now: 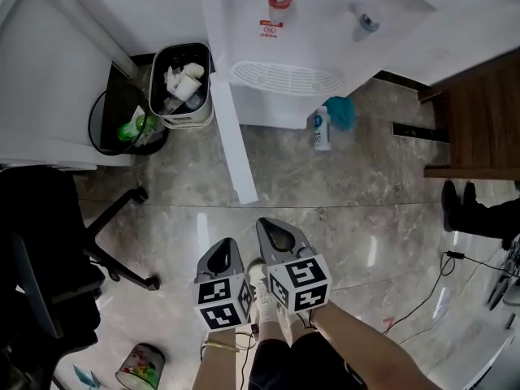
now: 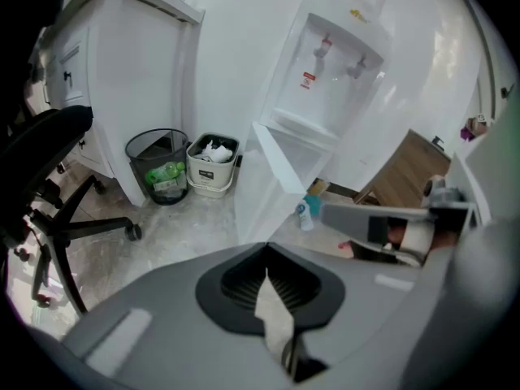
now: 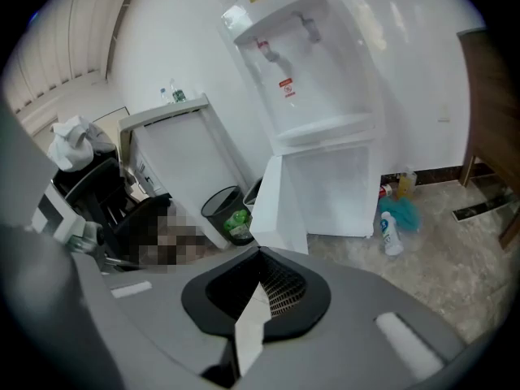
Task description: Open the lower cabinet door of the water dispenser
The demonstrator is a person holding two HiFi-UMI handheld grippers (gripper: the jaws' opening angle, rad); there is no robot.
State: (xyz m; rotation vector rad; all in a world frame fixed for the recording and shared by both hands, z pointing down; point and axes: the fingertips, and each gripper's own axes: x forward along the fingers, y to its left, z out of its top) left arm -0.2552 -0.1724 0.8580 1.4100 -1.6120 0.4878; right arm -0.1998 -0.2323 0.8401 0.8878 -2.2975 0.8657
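Observation:
The white water dispenser [image 1: 284,23] stands against the far wall. Its lower cabinet door [image 1: 236,136] is swung wide, edge-on towards me, and the cabinet behind it is open. The door also shows in the left gripper view [image 2: 272,169] and the right gripper view [image 3: 280,201]. Both grippers hang close to my legs, well short of the door. My left gripper [image 1: 221,260] is shut with nothing in it. My right gripper [image 1: 276,236], just beside it, is also shut and empty.
A white bin [image 1: 183,84] and a black mesh bin [image 1: 126,124] stand left of the dispenser. A spray bottle [image 1: 322,128] and a teal cloth [image 1: 343,112] lie at its right. An office chair [image 1: 49,250] fills the left. A wooden cabinet [image 1: 479,120] stands right, with a cable [image 1: 431,291] on the floor.

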